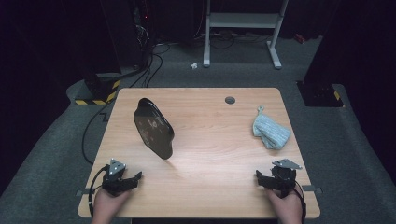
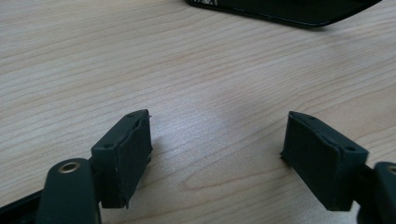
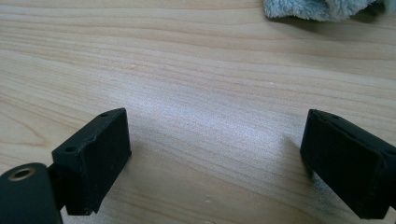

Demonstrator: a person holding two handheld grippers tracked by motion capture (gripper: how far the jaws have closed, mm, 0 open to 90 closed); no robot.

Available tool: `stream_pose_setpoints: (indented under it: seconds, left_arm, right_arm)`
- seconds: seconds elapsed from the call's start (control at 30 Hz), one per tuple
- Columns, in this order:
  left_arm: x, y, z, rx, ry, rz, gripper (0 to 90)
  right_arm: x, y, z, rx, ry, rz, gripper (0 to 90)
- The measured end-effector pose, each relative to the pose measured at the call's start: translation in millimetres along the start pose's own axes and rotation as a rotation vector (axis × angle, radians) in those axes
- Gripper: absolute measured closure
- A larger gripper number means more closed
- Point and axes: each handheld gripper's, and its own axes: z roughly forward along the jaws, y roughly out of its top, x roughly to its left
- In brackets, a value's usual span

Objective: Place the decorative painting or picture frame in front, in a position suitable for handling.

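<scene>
Pale wooden tabletop (image 1: 210,140) carries a black tray (image 1: 153,127) far left and a grey cloth (image 1: 271,130) far right; left gripper (image 1: 133,179) and right gripper (image 1: 261,178), jaws apart and empty, should probably each approach squarely.

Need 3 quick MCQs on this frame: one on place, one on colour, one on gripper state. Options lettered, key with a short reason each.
1. Where does the cloth lie on the table?
A. right side
B. left side
C. near edge, centre

2. What colour is the tray?
A. white
B. black
C. red

3. How do the jaws of the left gripper and the right gripper stand?
A. both shut
B. left shut on the cloth
C. both open, nothing between them

Key:
1 A: the high view shows it right of centre, ahead of the right gripper.
2 B: glossy black in the high view.
3 C: each gripper view shows bare wood between the jaws.
</scene>
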Motion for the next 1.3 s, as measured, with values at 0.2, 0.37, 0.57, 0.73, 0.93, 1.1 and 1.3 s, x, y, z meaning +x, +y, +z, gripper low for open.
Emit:
stream_pose_setpoints:
  seconds: [0.2,0.37,0.57,0.73,0.93,1.1,1.3]
  left_arm:
    - [0.0,-0.2,-0.2,0.002,-0.001,0.000,22.5]
    - [-0.2,-0.6,-0.7,0.002,0.002,0.000,22.4]
    - [-0.3,-0.7,-0.8,0.001,0.003,-0.002,22.4]
    - [-0.2,-0.8,-0.9,0.001,0.002,-0.001,22.5]
    - [0.0,-0.8,-1.1,0.003,0.000,0.001,22.6]
    - [-0.1,-0.9,-1.1,0.000,-0.009,0.001,23.1]
    - [0.9,-1.0,-2.7,-0.017,-0.025,0.003,34.4]
  right_arm:
    - [0.2,-0.3,-0.2,0.003,0.004,-0.018,8.0]
    - [0.4,0.3,0.3,0.005,0.007,-0.025,8.0]
    - [0.9,0.4,0.4,0.006,0.010,-0.027,8.0]
    - [1.1,1.0,1.2,0.004,0.013,-0.029,8.0]
    - [1.3,0.7,0.8,0.005,0.018,-0.033,8.1]
    - [1.5,-0.6,-0.6,0.004,0.027,-0.041,8.2]
    - [1.8,-1.4,-1.4,0.004,0.030,-0.042,8.3]
